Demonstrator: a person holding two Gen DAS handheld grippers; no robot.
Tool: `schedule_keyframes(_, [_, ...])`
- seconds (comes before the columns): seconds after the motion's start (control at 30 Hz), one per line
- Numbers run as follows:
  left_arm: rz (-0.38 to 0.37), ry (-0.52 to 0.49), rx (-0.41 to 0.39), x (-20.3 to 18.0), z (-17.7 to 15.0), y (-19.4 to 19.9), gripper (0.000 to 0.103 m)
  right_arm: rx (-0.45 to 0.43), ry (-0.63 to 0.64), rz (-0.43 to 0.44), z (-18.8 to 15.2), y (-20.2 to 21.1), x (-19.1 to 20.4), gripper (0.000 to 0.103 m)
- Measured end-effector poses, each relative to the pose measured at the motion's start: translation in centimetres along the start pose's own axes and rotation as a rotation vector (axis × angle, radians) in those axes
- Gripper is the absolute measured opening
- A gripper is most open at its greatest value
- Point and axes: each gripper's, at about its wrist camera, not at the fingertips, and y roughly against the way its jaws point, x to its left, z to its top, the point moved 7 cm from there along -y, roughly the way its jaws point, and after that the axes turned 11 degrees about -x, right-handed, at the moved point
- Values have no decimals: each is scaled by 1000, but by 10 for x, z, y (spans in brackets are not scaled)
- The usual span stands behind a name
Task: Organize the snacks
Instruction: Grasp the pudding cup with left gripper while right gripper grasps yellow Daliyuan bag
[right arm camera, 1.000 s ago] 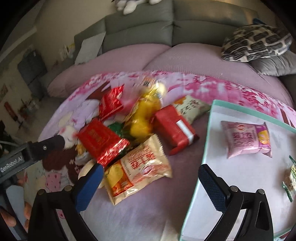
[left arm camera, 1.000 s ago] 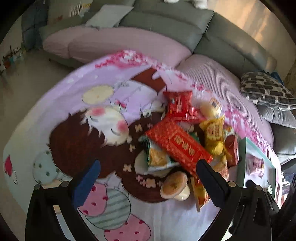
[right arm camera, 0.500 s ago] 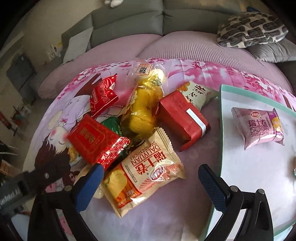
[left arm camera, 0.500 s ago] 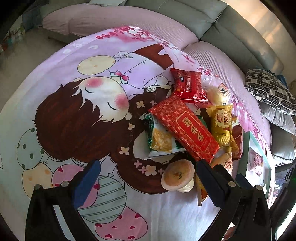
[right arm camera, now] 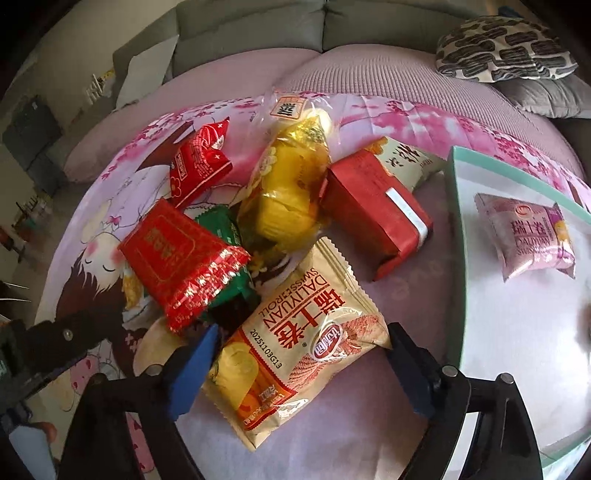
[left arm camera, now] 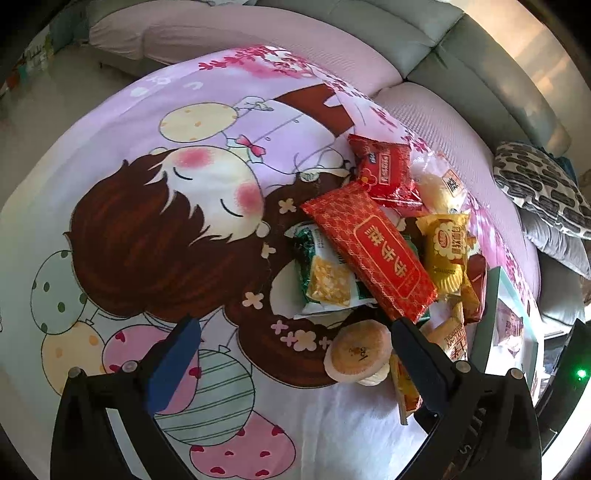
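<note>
A heap of snack packets lies on a cartoon-print blanket [left arm camera: 155, 229]. My right gripper [right arm camera: 303, 332] hangs low over a tan Swiss roll packet [right arm camera: 295, 343]. Its jaws are closing with the packet between them, and the blue pads sit at the packet's side edges without visibly squeezing it. Behind it lie a long red packet [right arm camera: 177, 254], a yellow packet [right arm camera: 288, 192] and a dark red packet [right arm camera: 373, 210]. My left gripper [left arm camera: 293, 325] stands open above the blanket with nothing held. A round cake [left arm camera: 358, 350] lies just inside its right finger, and the long red packet [left arm camera: 369, 254] and a green packet [left arm camera: 325, 273] lie beyond.
A white tray with a green rim [right arm camera: 454, 229] sits to the right of the heap and holds a pink packet [right arm camera: 528, 236]. A grey sofa [right arm camera: 251, 29] and a patterned cushion [right arm camera: 502, 48] stand behind. The left gripper's black body [right arm camera: 55, 343] shows at the right wrist view's left edge.
My right gripper has sunk toward the Swiss roll packet and its jaws have narrowed around it. The left gripper has tilted further down over the blanket.
</note>
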Motion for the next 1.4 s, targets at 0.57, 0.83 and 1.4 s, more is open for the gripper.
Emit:
schedule_keyframes(0.57, [-51,-131,134,-38,-31,-26,95,28,46,60,-22,27,-2,78])
schedule_keyframes(0.83, [-40,-193,122,-52,-36,-30,71,37,66,66,-26,29,-2,78])
schedule_keyframes(1.4, [-99,-218,101,-80,-39,-27,51,40,70,67,-25,27,-2,61])
